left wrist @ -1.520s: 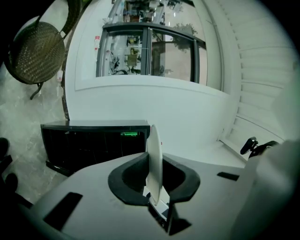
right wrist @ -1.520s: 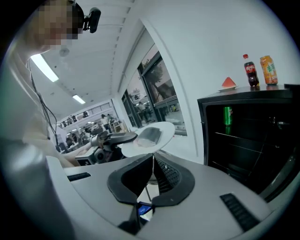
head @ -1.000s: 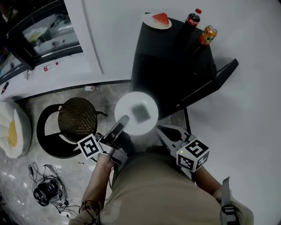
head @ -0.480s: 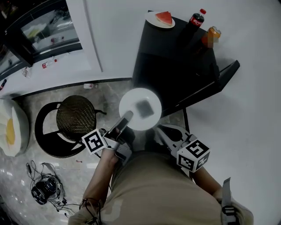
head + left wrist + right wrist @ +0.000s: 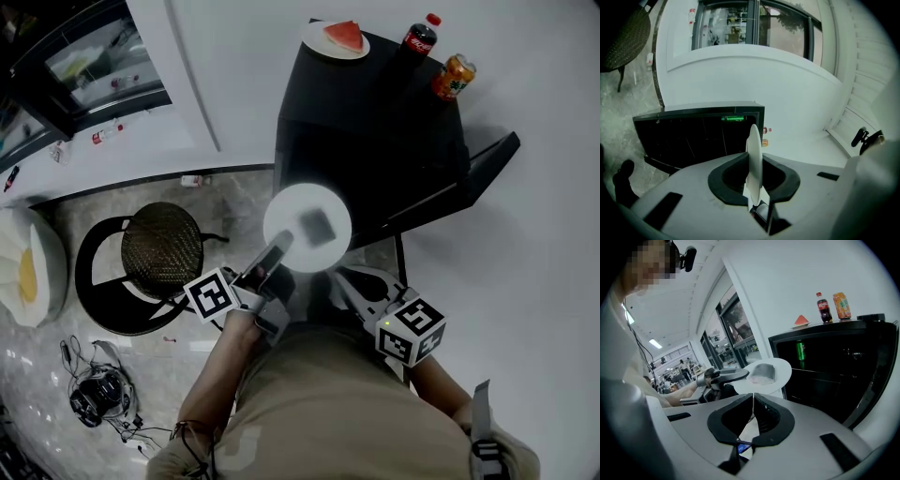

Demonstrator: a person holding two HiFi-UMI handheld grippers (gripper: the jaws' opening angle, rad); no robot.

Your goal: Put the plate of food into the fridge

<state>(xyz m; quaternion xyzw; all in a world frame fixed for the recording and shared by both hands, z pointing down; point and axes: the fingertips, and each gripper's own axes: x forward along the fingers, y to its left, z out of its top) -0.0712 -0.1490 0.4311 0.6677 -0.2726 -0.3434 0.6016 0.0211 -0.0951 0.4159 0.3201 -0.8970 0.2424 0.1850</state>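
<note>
A white plate (image 5: 292,214) carrying a grey piece of food (image 5: 319,225) hangs level in front of the black fridge (image 5: 366,122), whose door (image 5: 459,183) stands open to the right. My left gripper (image 5: 277,248) is shut on the plate's near rim. In the left gripper view the plate (image 5: 753,145) runs edge-on between the jaws, facing the dark fridge interior (image 5: 693,136). My right gripper (image 5: 339,281) sits shut and holding nothing, just right of and below the plate. In the right gripper view its jaw tips meet under the plate (image 5: 780,369).
On the fridge top stand a plate with a watermelon slice (image 5: 335,39), a cola bottle (image 5: 417,37) and an orange can (image 5: 448,77). A green can (image 5: 800,350) sits inside. A black wicker stool (image 5: 164,253) stands left, with cables and headphones (image 5: 98,398) on the floor.
The plate and my left gripper have moved forward and a little right, closer to the fridge opening. The right gripper has stayed about where it was.
</note>
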